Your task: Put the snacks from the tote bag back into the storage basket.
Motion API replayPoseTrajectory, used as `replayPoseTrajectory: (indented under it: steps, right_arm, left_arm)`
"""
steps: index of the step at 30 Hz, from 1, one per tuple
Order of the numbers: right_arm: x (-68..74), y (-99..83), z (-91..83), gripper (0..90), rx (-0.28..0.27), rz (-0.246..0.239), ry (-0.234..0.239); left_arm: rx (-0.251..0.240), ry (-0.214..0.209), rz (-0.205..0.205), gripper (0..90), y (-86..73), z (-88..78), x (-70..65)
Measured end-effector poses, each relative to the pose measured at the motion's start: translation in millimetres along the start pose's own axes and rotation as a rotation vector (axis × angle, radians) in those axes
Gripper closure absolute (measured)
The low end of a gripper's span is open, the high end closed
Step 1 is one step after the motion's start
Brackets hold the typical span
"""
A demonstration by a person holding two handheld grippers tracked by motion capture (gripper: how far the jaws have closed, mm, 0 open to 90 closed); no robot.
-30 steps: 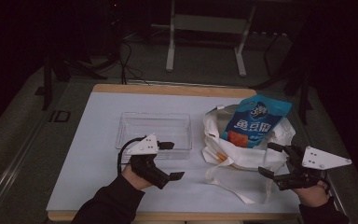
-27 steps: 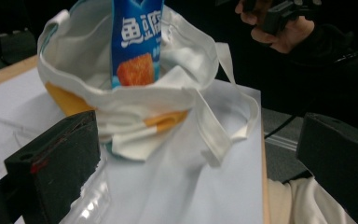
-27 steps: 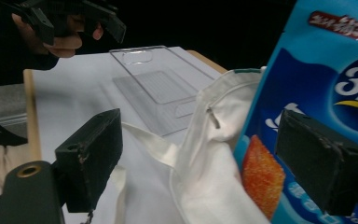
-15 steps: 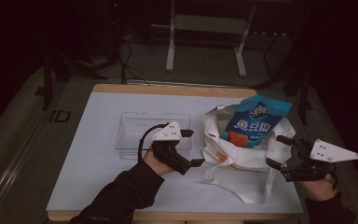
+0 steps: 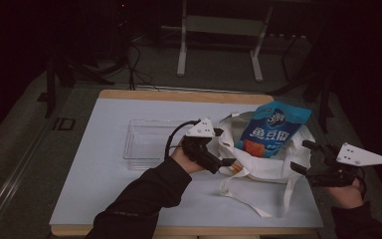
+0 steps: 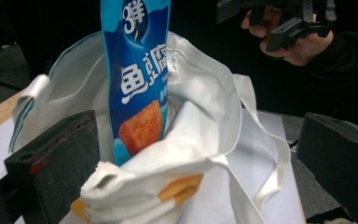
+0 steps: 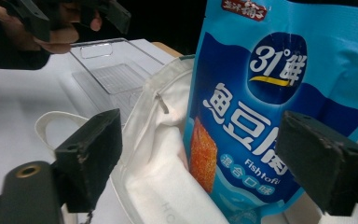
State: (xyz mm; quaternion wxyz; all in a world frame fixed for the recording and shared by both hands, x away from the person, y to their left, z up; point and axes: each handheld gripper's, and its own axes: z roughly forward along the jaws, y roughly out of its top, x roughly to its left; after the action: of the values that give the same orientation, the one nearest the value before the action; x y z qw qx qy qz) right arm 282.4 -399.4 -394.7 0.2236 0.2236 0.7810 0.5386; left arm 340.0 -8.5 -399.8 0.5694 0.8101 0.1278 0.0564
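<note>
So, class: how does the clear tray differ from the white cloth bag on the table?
The clear tray is stiff, see-through and empty; the white cloth bag is soft, crumpled and holds a blue snack packet. The tray lies left of the left gripper, and the bag to its right. Both rest on the white table.

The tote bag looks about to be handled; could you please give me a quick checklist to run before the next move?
1. Left gripper open around the tote bag edge: ok.
2. Right gripper open, holding nothing: ok.
3. Blue snack pouch standing in the bag mouth: ok.
4. Pouch fully inside: not ok, its top sticks out.
5. Clear tray apart from the bag: ok.
6. Other contents in the bag: cannot tell.
</note>
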Motion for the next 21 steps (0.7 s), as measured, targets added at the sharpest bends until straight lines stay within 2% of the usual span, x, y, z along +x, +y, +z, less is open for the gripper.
replayPoseTrajectory:
  steps: [6,10,12,14,19,21]
  right_arm:
    - [-10.8,-0.5,2.0,16.2,0.028,0.004,-0.012]
    - [-17.8,-1.7,5.0,19.7,0.035,0.016,-0.007]
    - [-19.9,-3.1,7.0,20.2,0.04,0.011,-0.021]
    - [-23.5,-5.5,8.3,21.2,0.044,0.012,-0.035]
    - [-32.1,-10.1,9.7,22.2,0.047,0.037,-0.048]
    - [-39.1,-14.6,11.5,24.6,0.056,0.052,-0.063]
  left_arm:
    - [0.006,0.002,0.005,0.0,8.2,18.5,9.5]
    - [0.032,0.001,0.003,0.0,12.0,32.3,16.2]
    - [0.051,0.007,0.015,0.1,14.2,39.2,19.2]
    - [0.048,0.002,0.014,3.4,15.0,42.5,22.1]
    - [0.045,0.018,-0.003,4.4,18.0,54.5,33.1]
    - [0.045,0.02,-0.004,8.5,17.3,58.4,36.5]
